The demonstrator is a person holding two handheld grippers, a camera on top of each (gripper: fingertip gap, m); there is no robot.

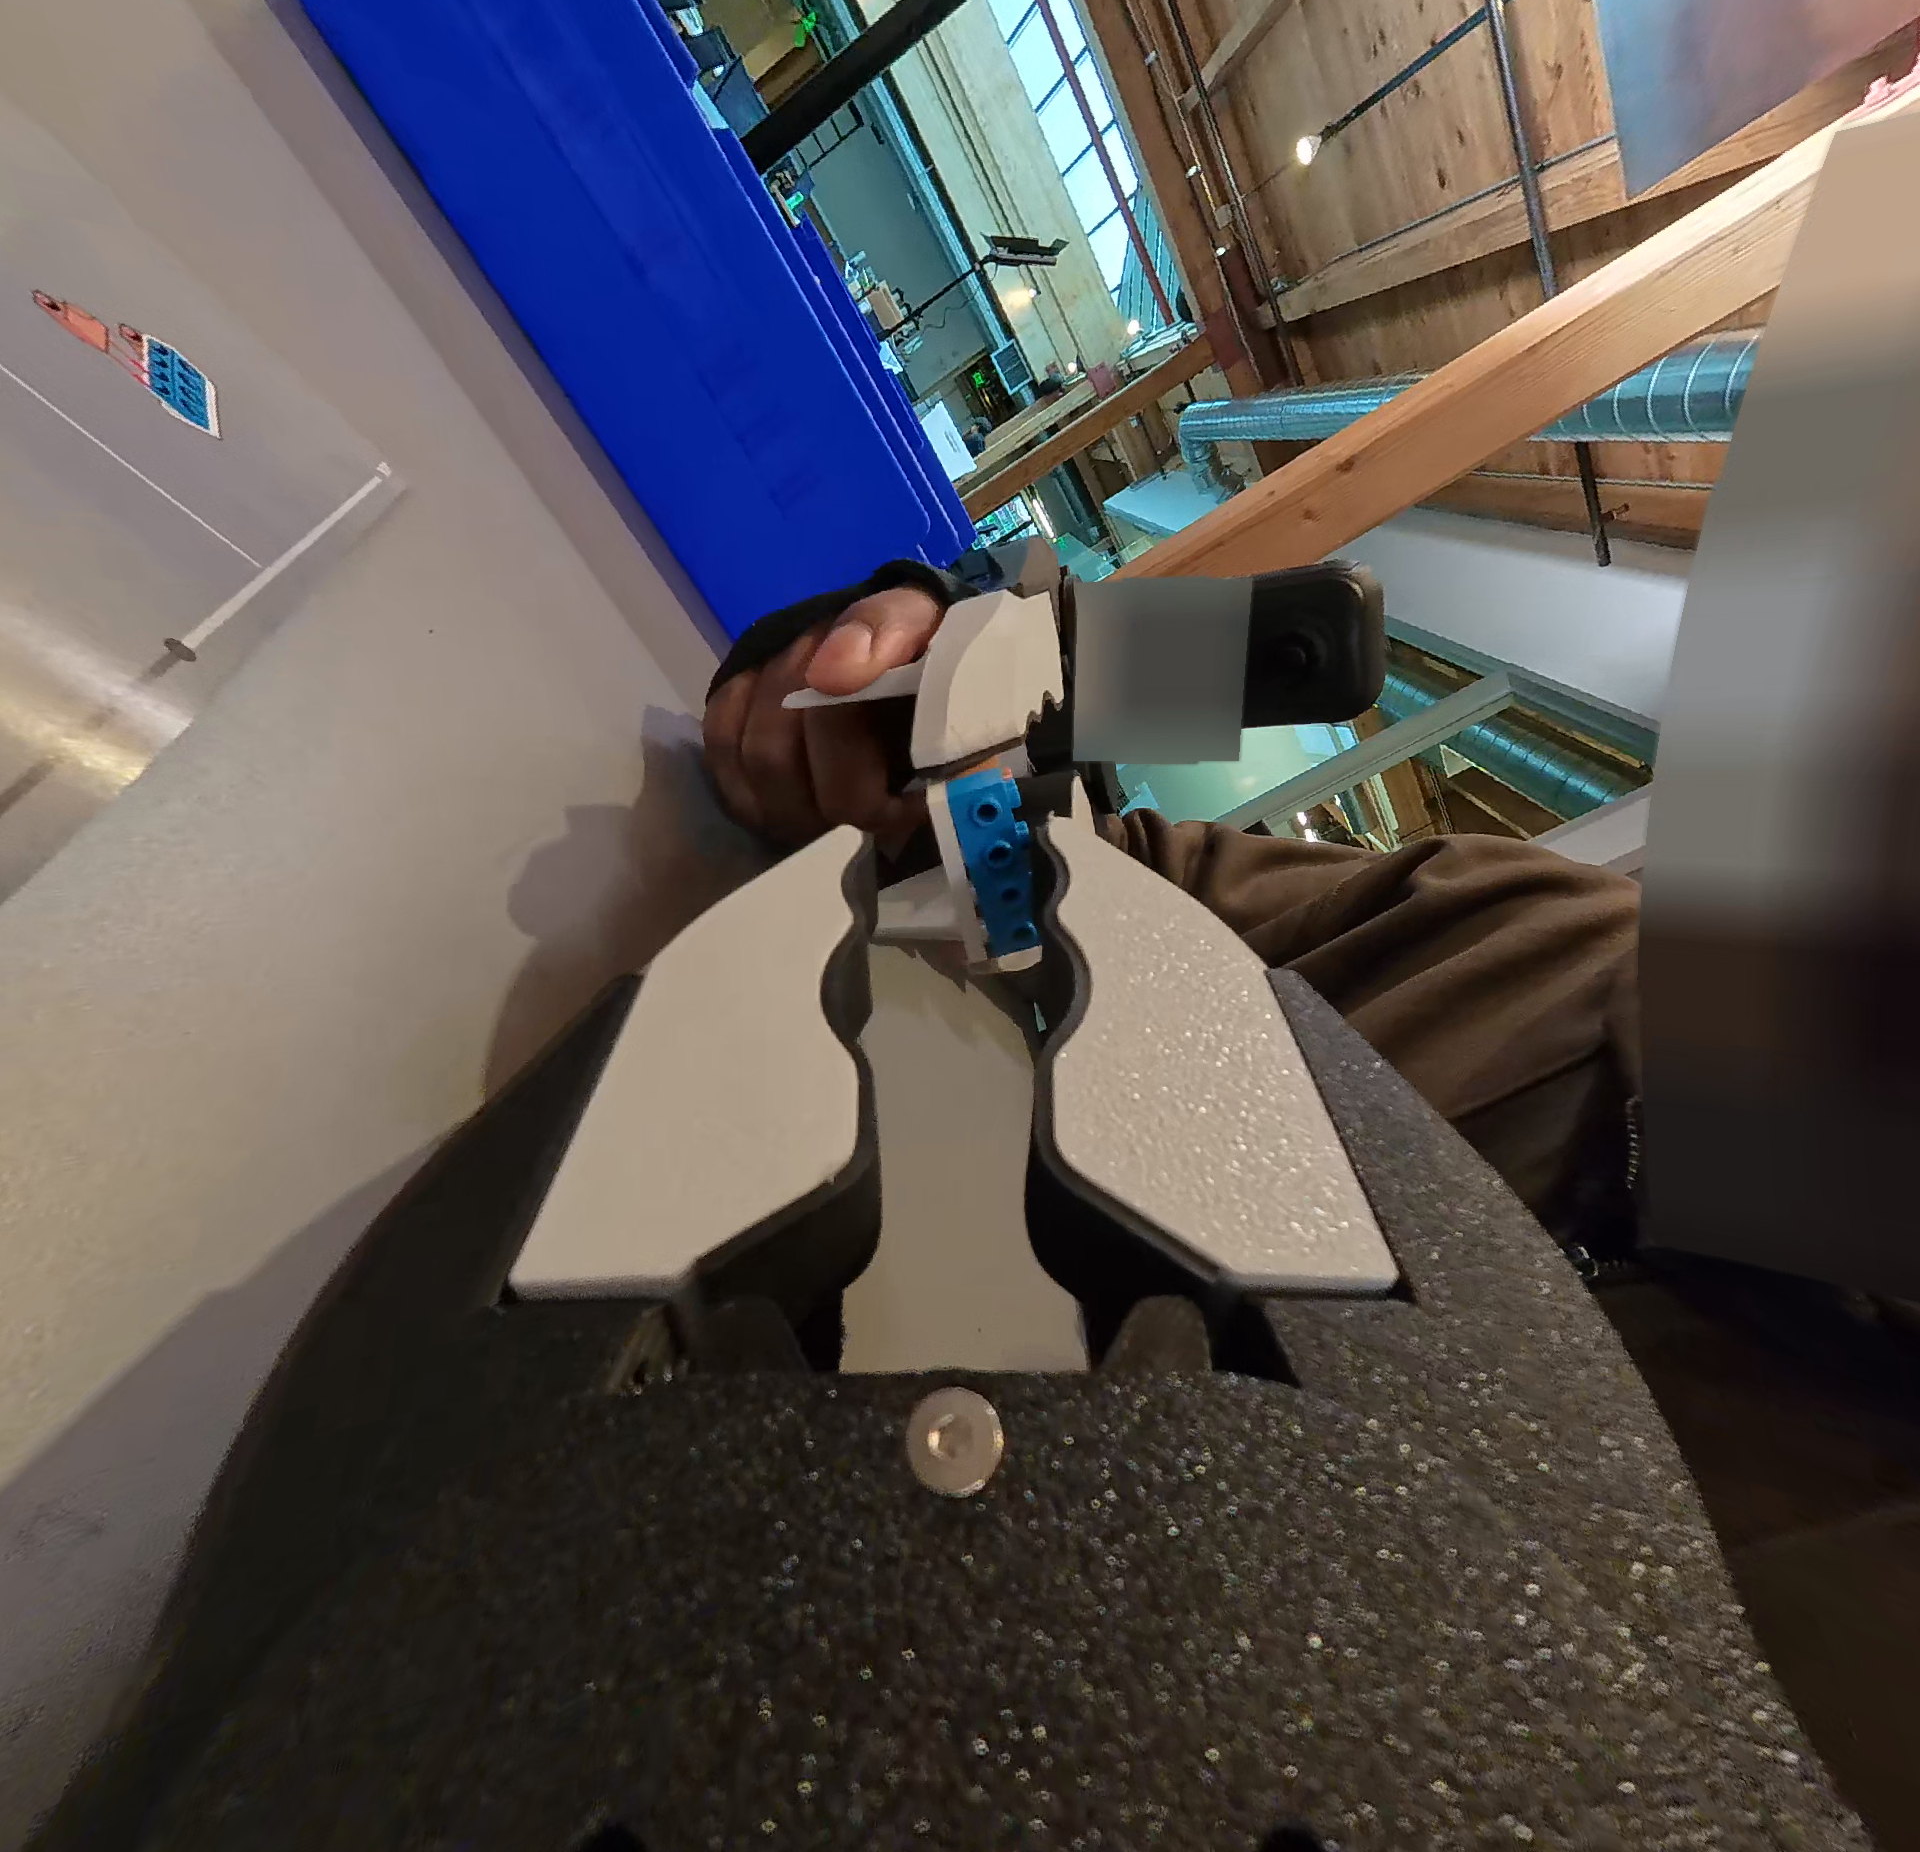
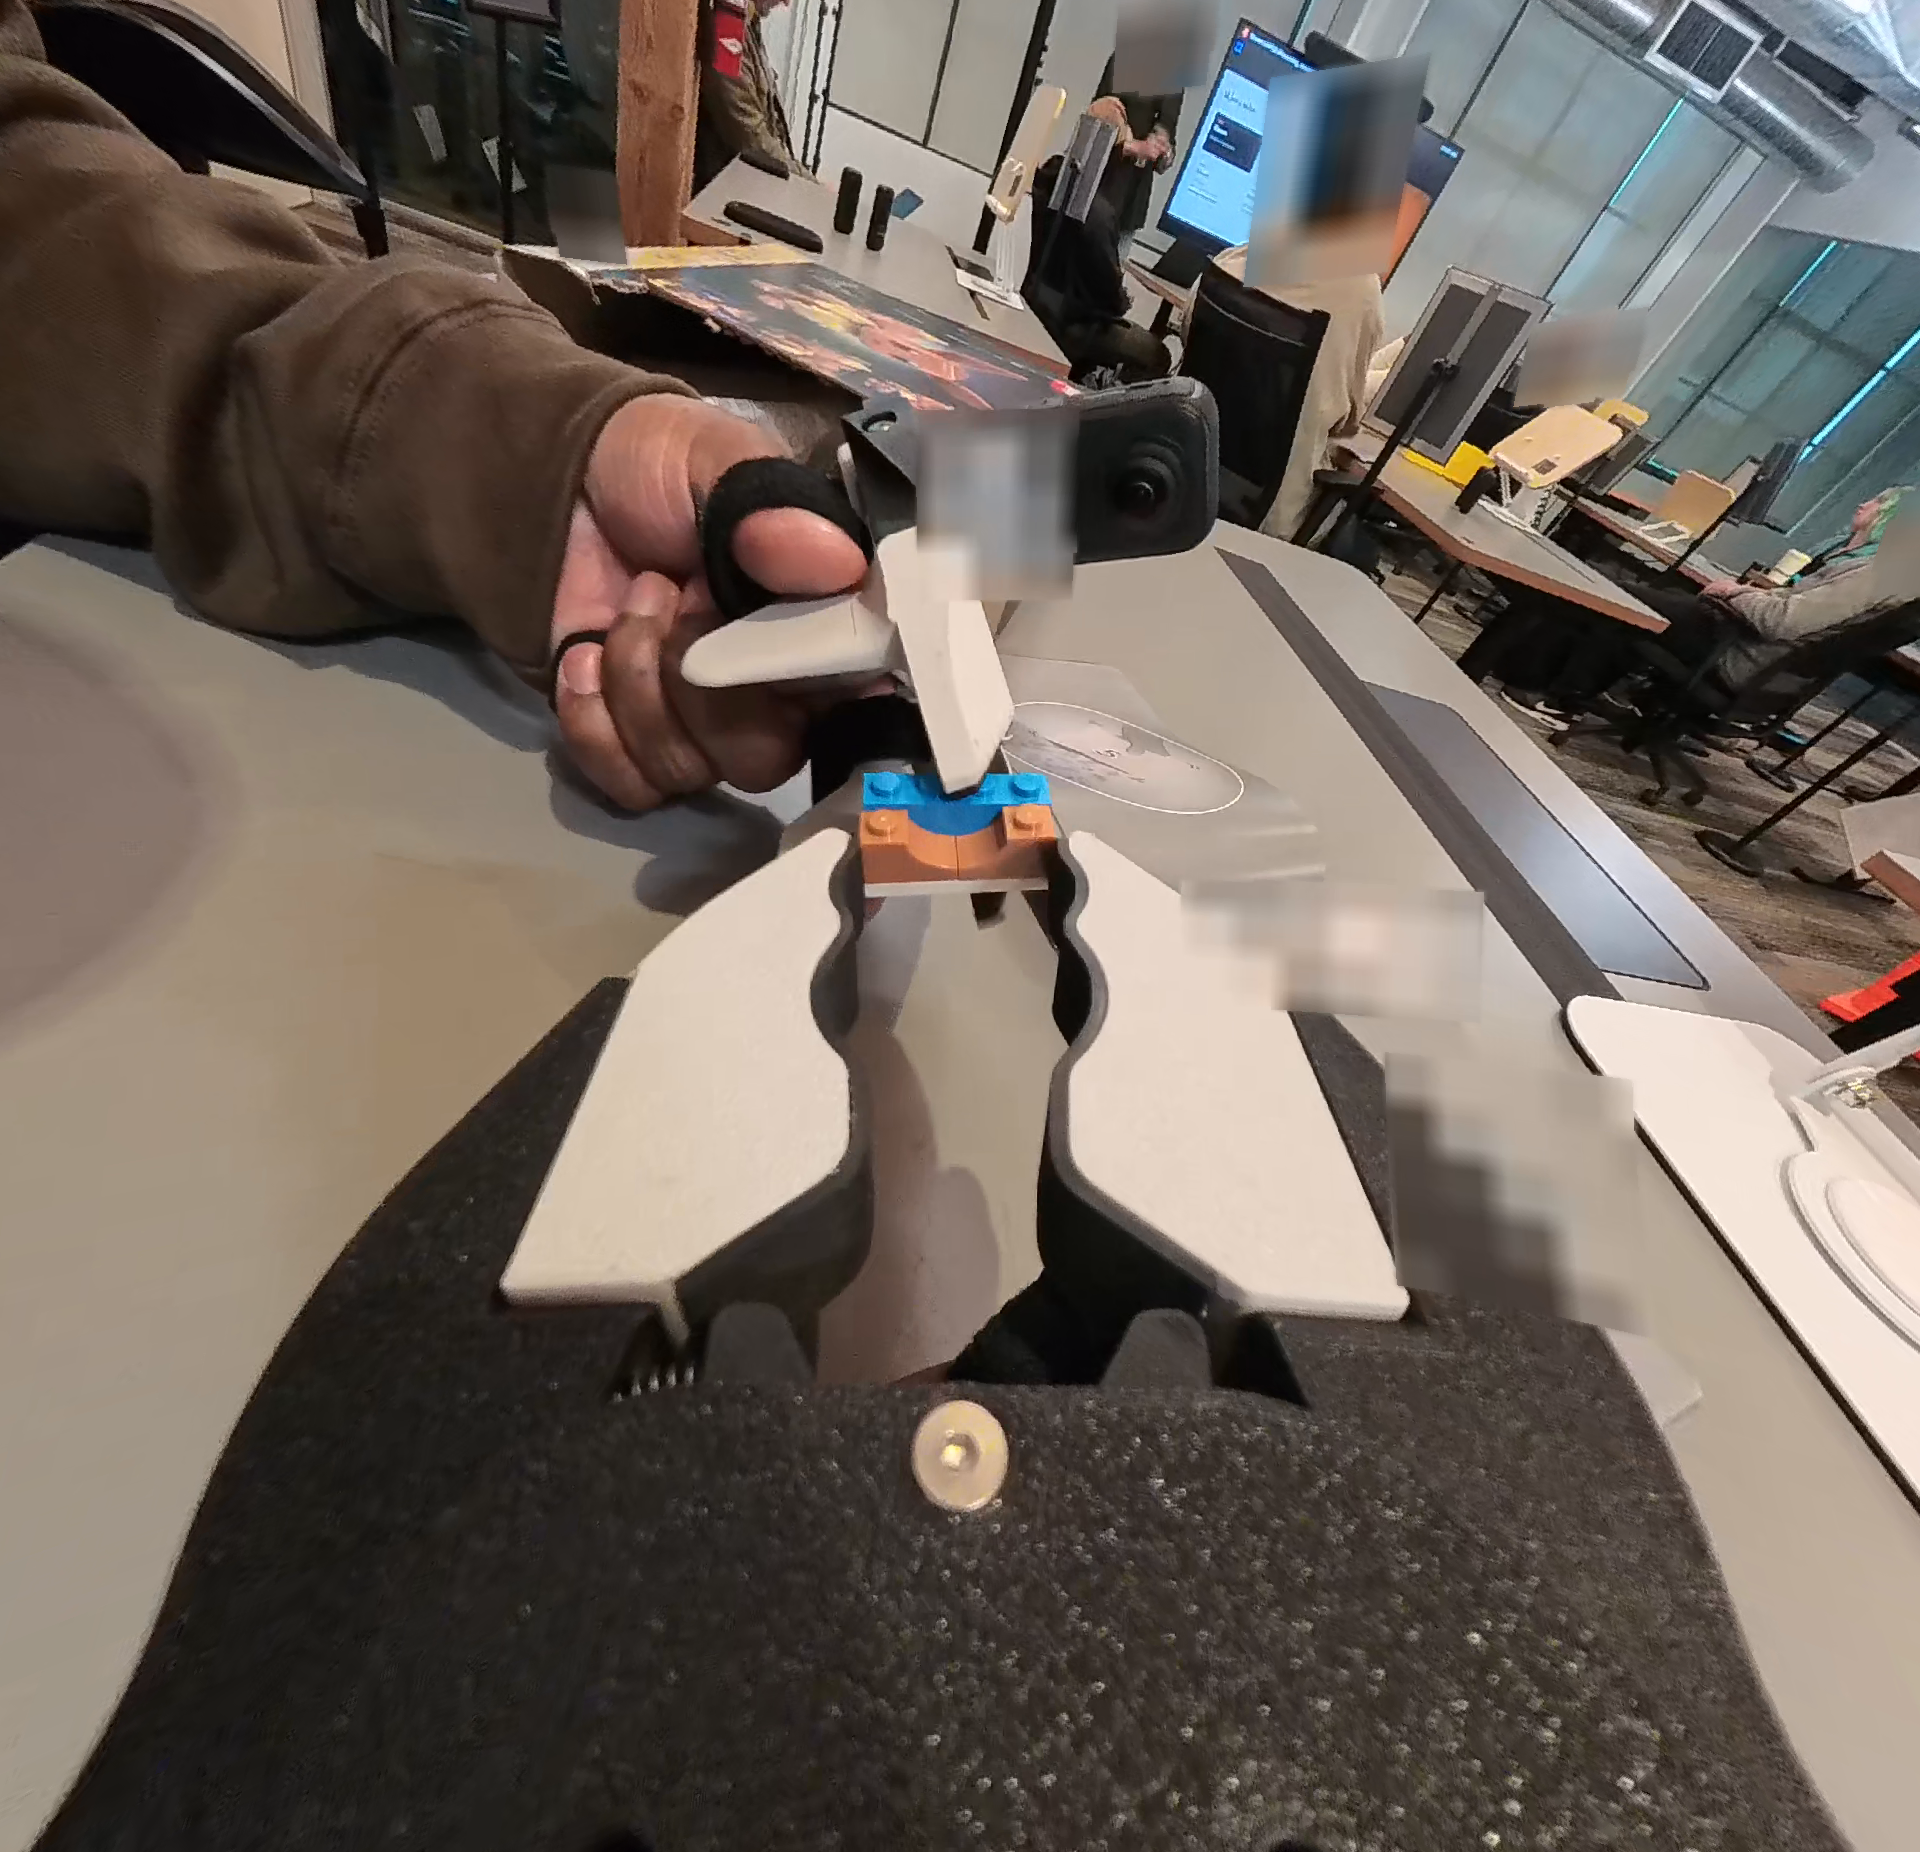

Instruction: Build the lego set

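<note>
The small Lego assembly [image 2: 958, 834], blue plates over brown arch bricks on a grey plate, is the landmark, held above the grey counter [image 2: 312, 971]. Left of it, a hand [image 2: 665, 649] grips the left tool [image 2: 961, 768], whose tip touches its blue top; whether that tool's jaws are apart cannot be told. The right tool [image 2: 961, 867] clamps the assembly's sides, jaws narrow. Its underside is hidden. Beyond it lies a printed box [image 2: 831, 322], cut off.
</note>
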